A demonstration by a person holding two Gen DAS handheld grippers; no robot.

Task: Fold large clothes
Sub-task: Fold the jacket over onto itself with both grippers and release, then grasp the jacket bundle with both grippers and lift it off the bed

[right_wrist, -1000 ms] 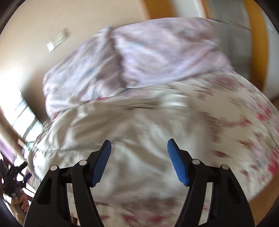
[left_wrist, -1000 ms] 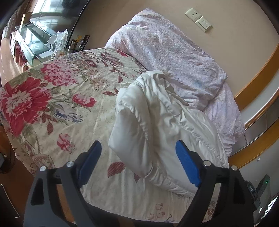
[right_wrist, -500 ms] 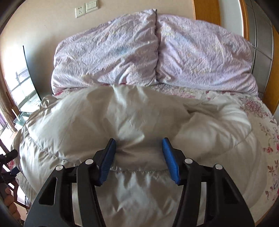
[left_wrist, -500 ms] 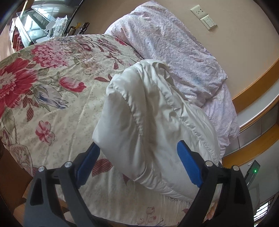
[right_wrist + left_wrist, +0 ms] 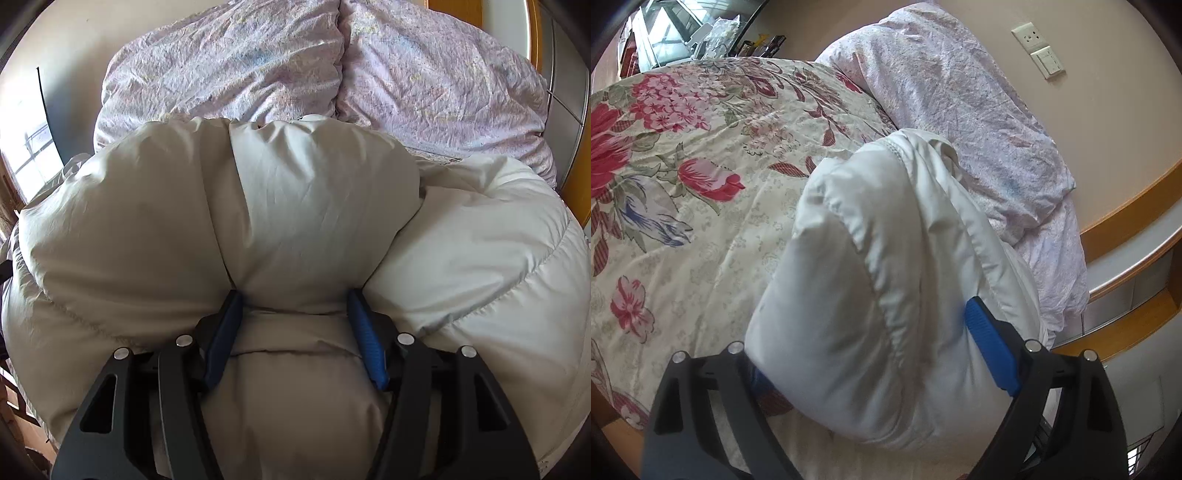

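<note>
A puffy white down jacket (image 5: pixel 879 280) lies bunched on a floral bedspread (image 5: pixel 683 192); it fills most of the right wrist view (image 5: pixel 295 206). My left gripper (image 5: pixel 871 354) is open wide, its jaws straddling the near end of the jacket; the left pad is mostly hidden under the fabric. My right gripper (image 5: pixel 295 321) has its jaws partly closed around a thick fold of the jacket, the blue pads (image 5: pixel 365 332) pressing into it from both sides.
Two lilac pillows (image 5: pixel 332 70) lie against the wall behind the jacket, also in the left wrist view (image 5: pixel 960 110). A wooden ledge (image 5: pixel 1126 236) runs beside the bed. A glass-topped stand with clutter (image 5: pixel 683 33) stands past the bed's far edge.
Both grippers have moved in onto the jacket. The right jaws have narrowed around a fold that bulges up above them. The left jaws now straddle the jacket's end.
</note>
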